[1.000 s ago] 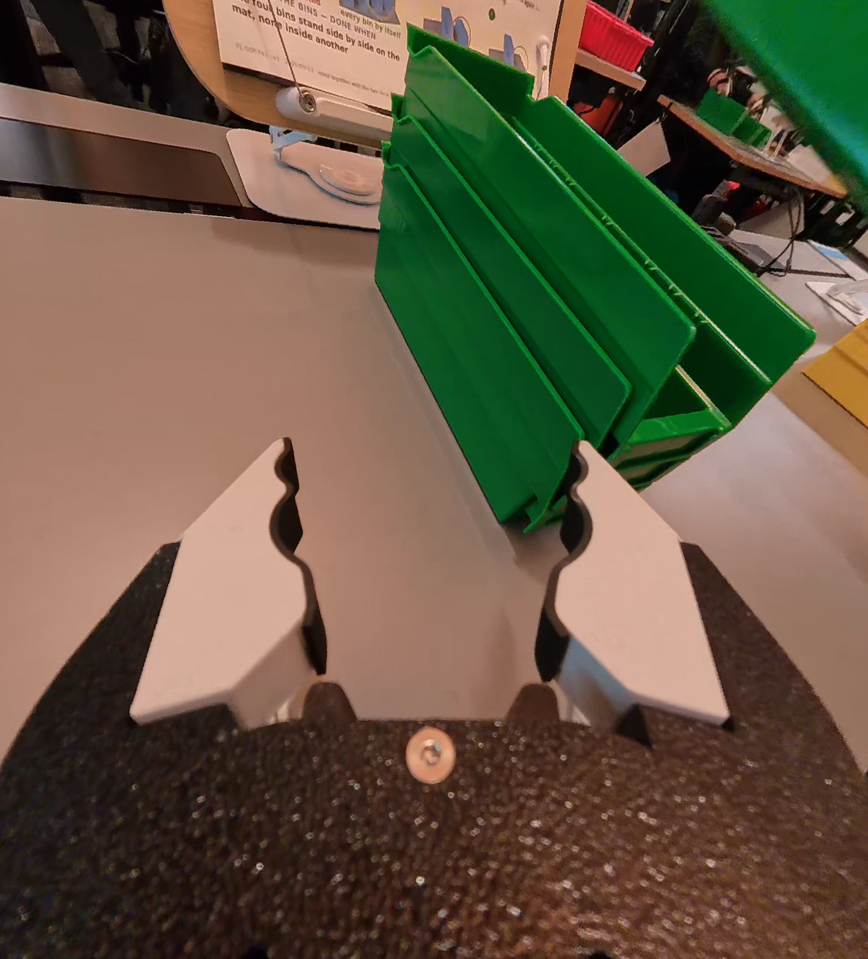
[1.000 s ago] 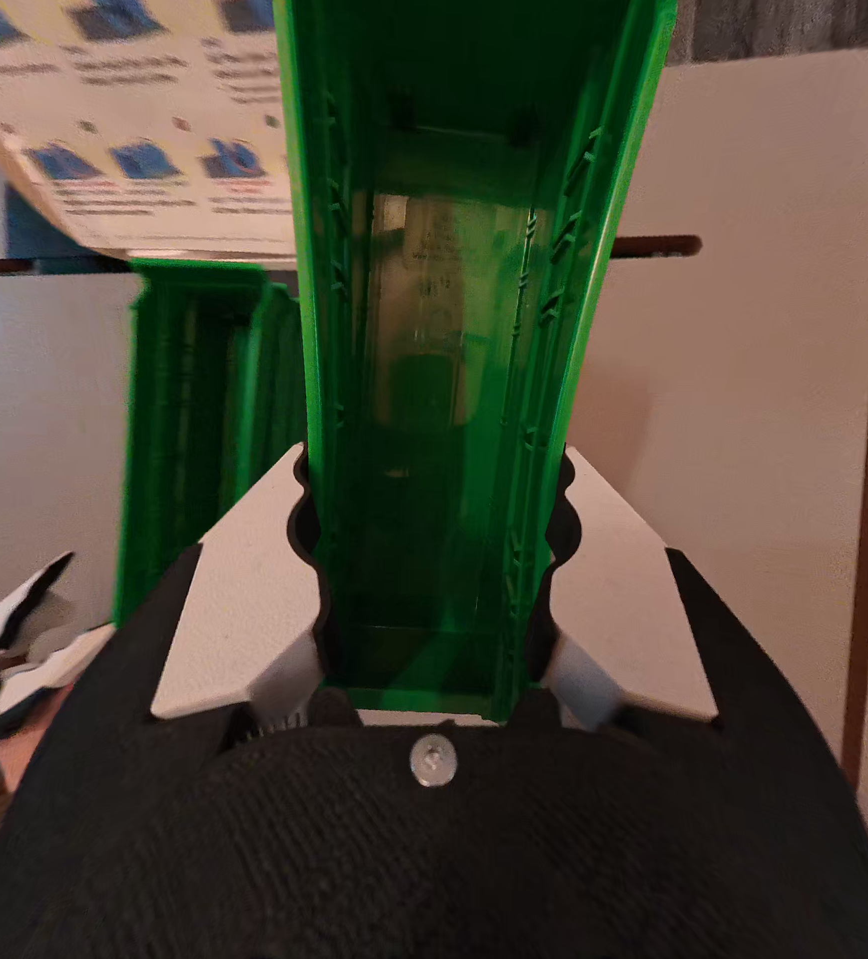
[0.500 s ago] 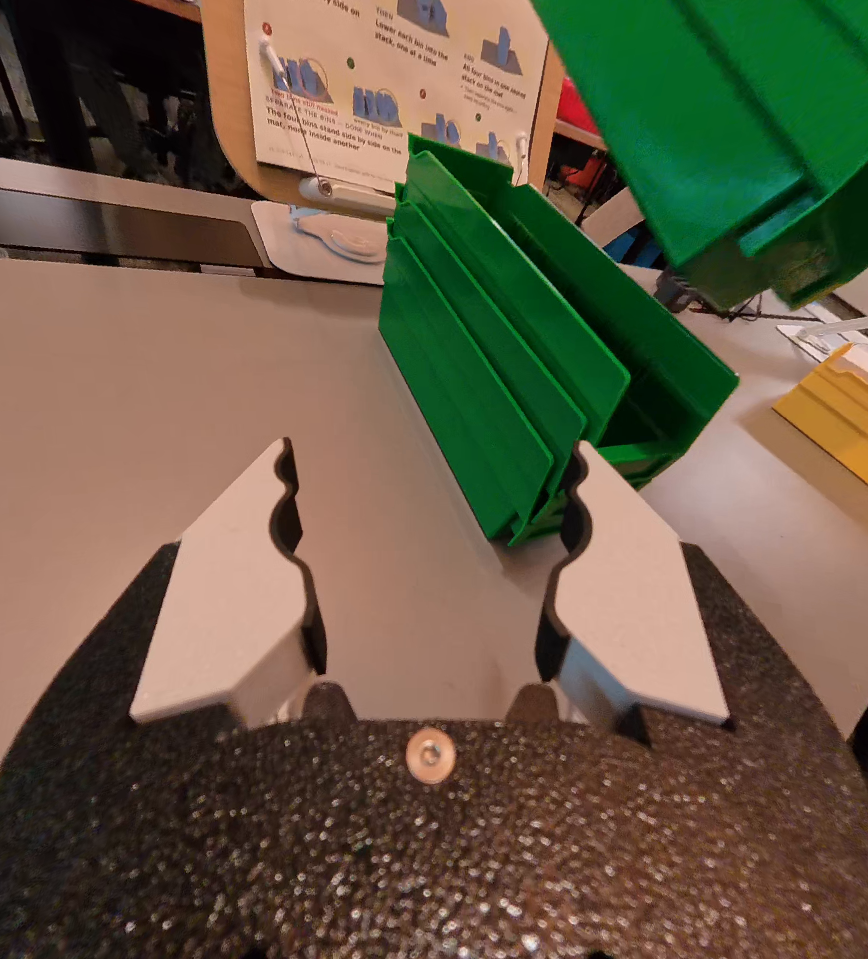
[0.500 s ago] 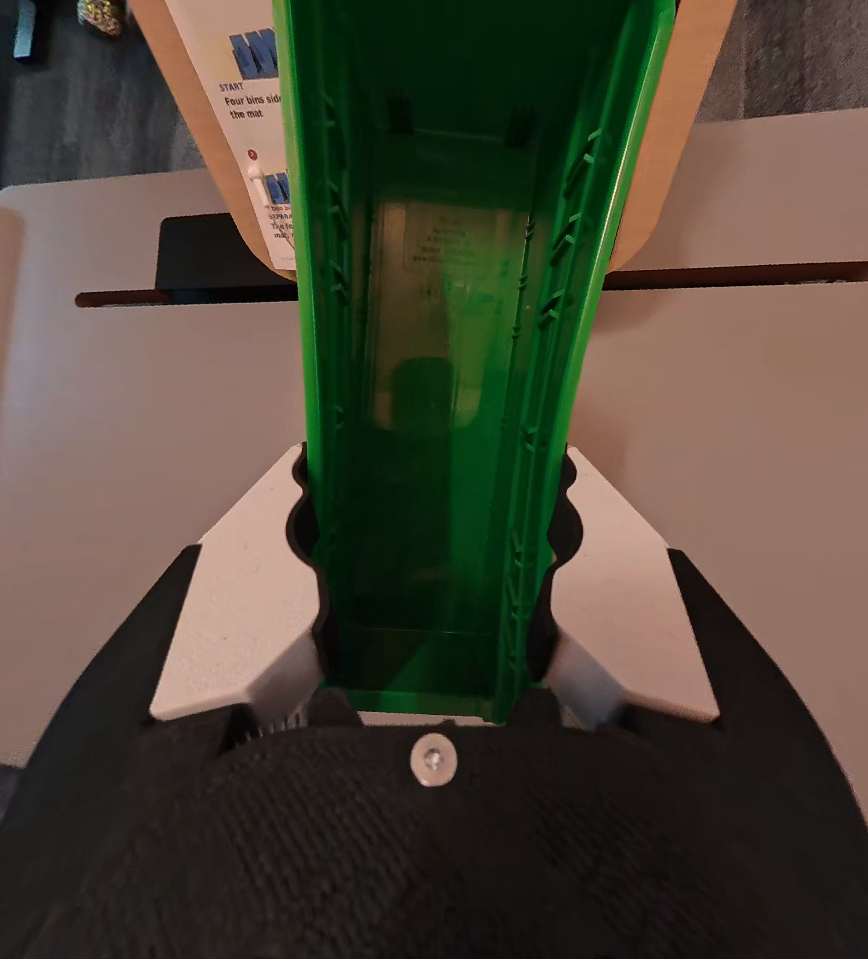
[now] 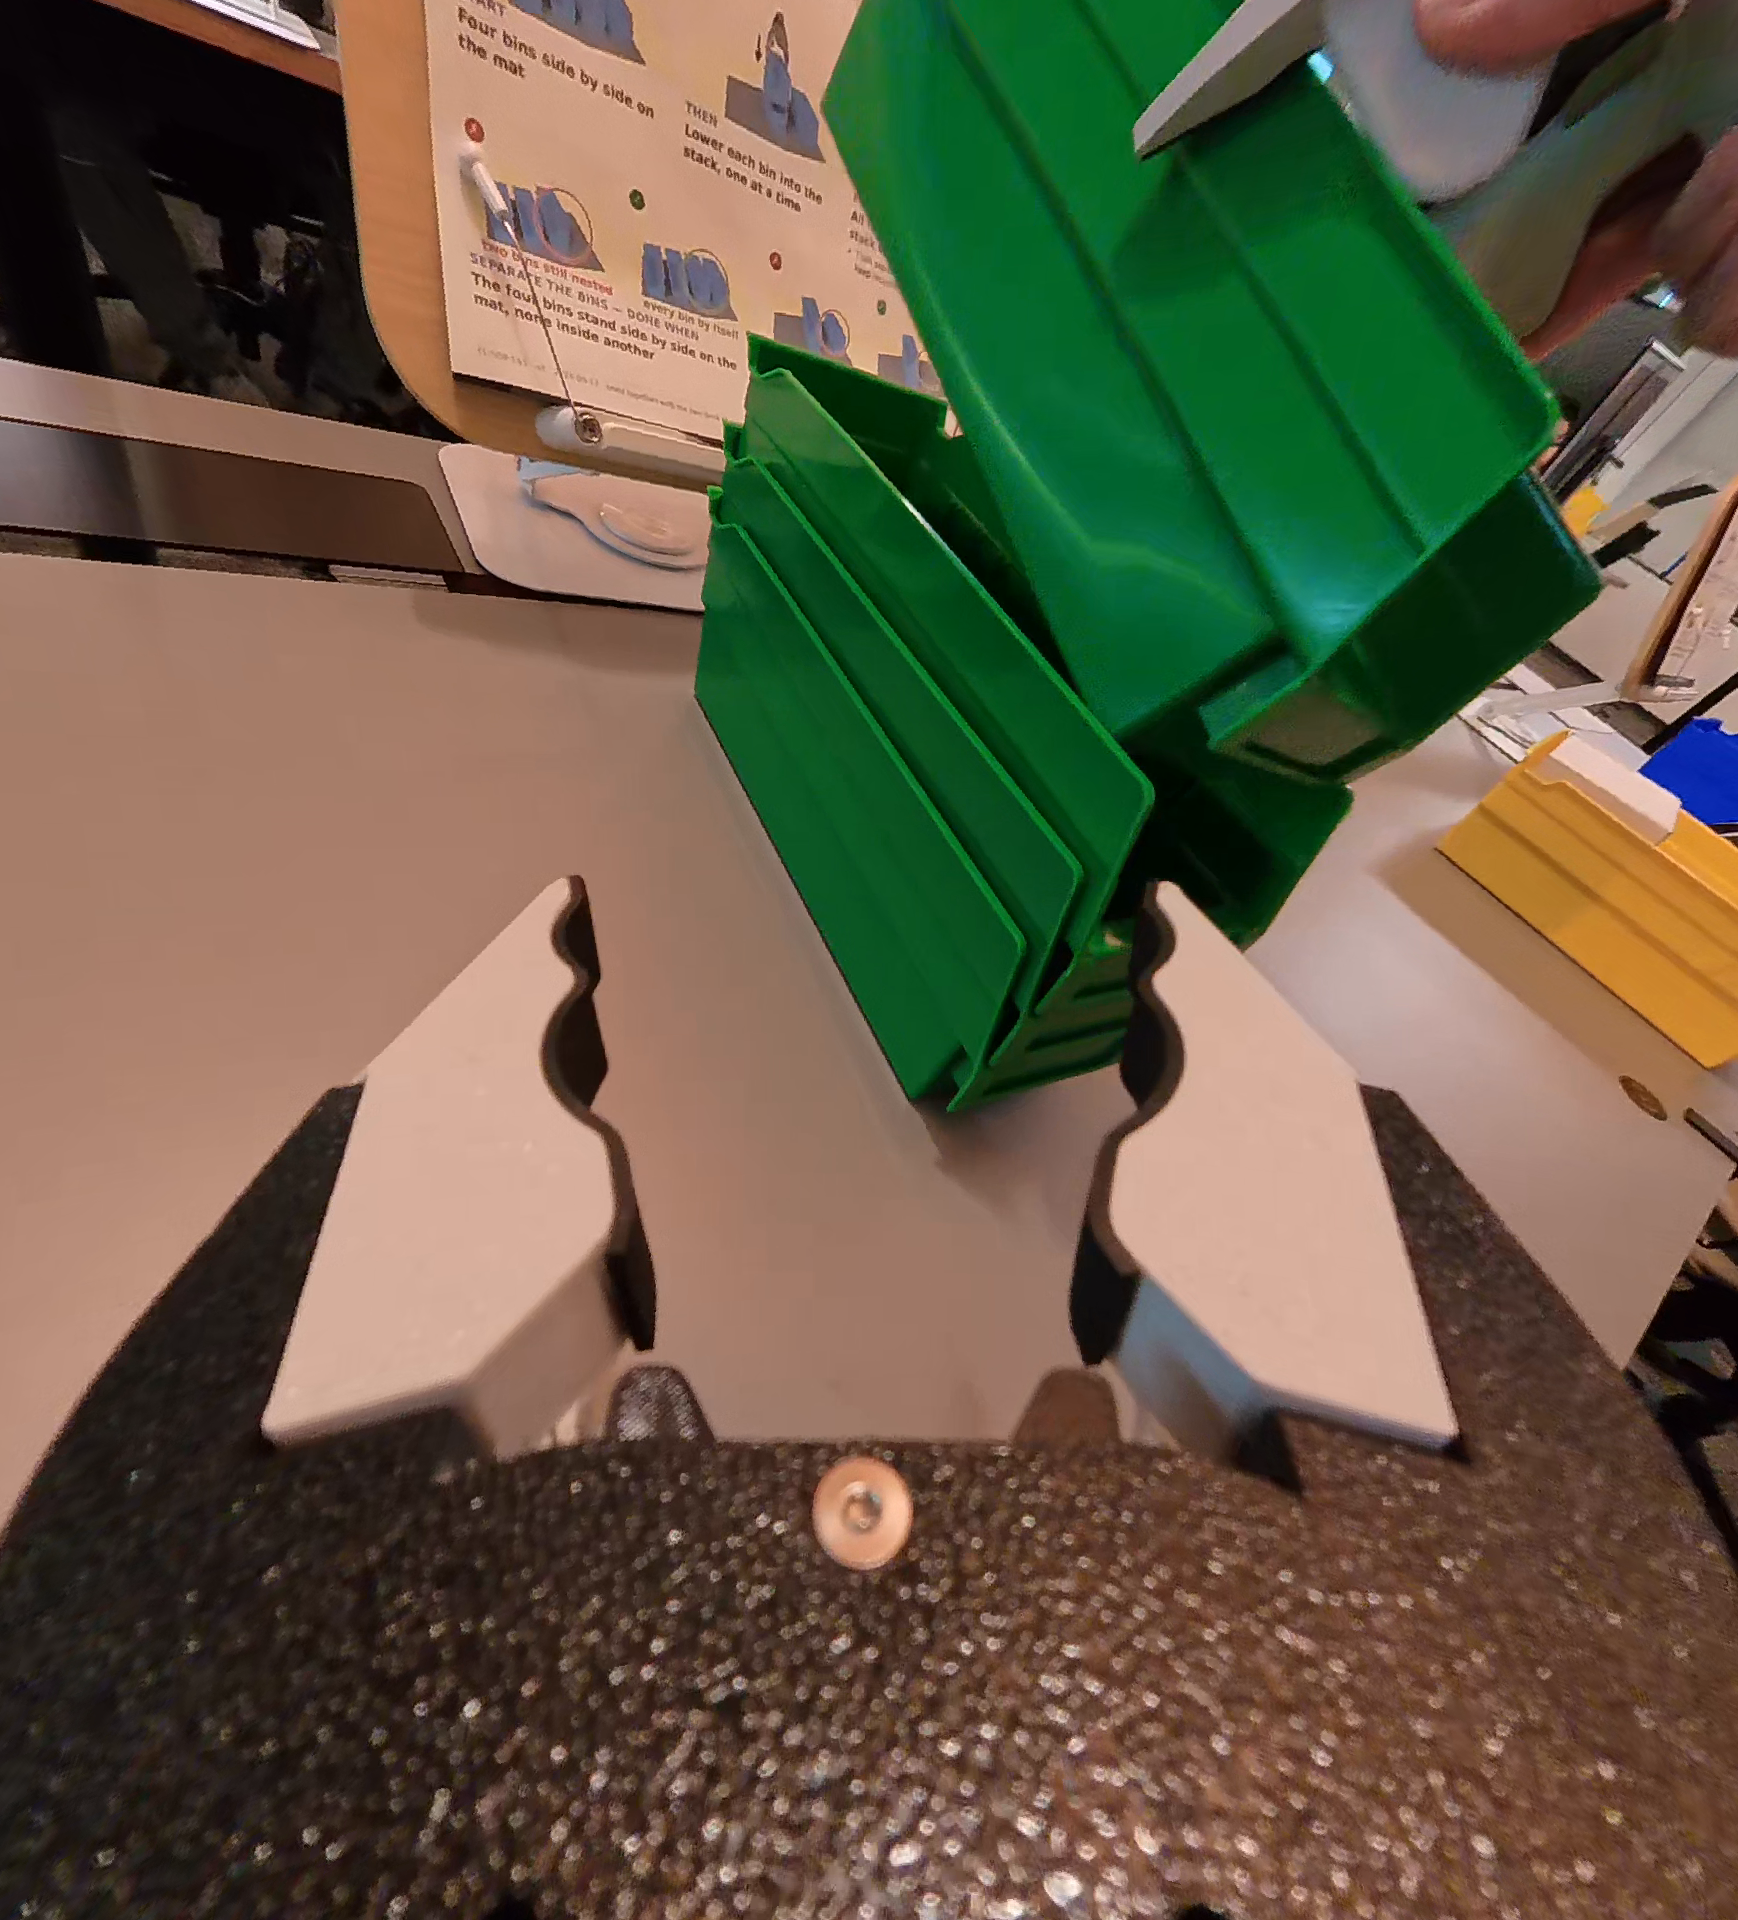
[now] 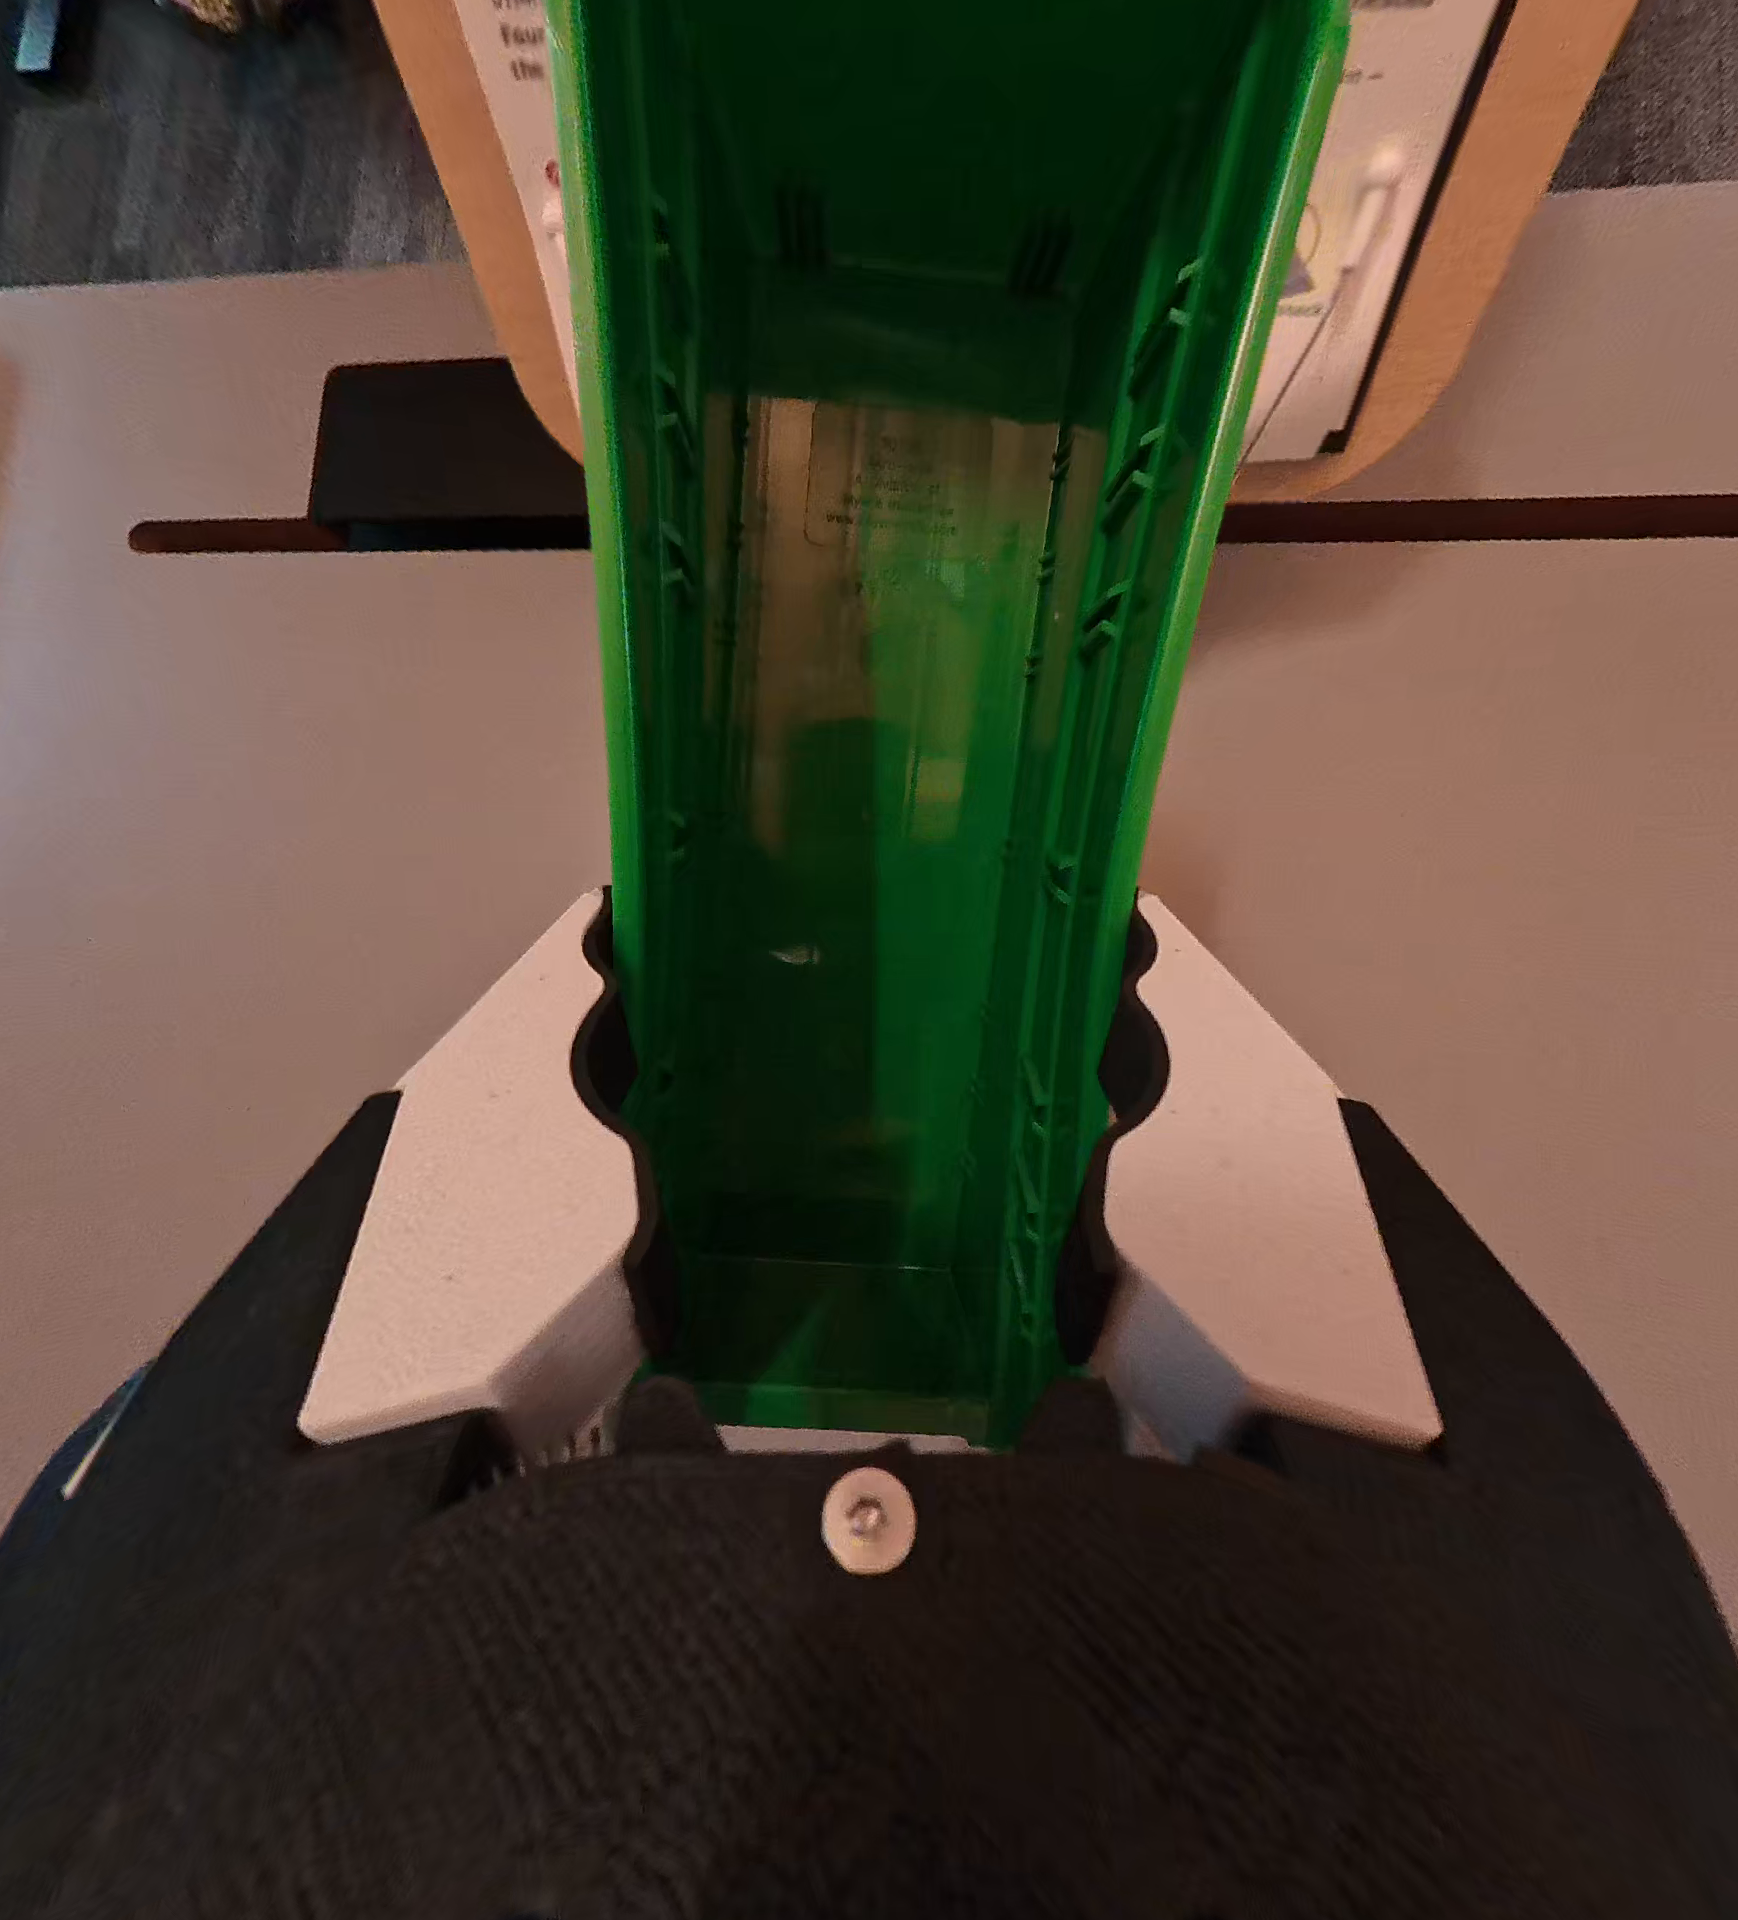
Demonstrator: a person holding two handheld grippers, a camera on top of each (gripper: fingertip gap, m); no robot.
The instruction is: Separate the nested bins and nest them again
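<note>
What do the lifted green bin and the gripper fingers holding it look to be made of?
Lifted green bin: apparently moulded plastic, glossy; light glows through its thin ribbed walls, and its outside shows sheen. Right gripper fingers: matte pale grey rigid faces, probably plastic, with black wavy inner pads, possibly rubber.

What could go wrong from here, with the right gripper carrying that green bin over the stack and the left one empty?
1. The lifted green bin hangs tilted above the nested stack; coming down skewed, its corner may catch a rim and jam.
2. The left gripper is open beside the stack, not holding it, so a bump could shove or tip the stack.
3. The right gripper grips only the bin's near end, so it may pivot.
</note>
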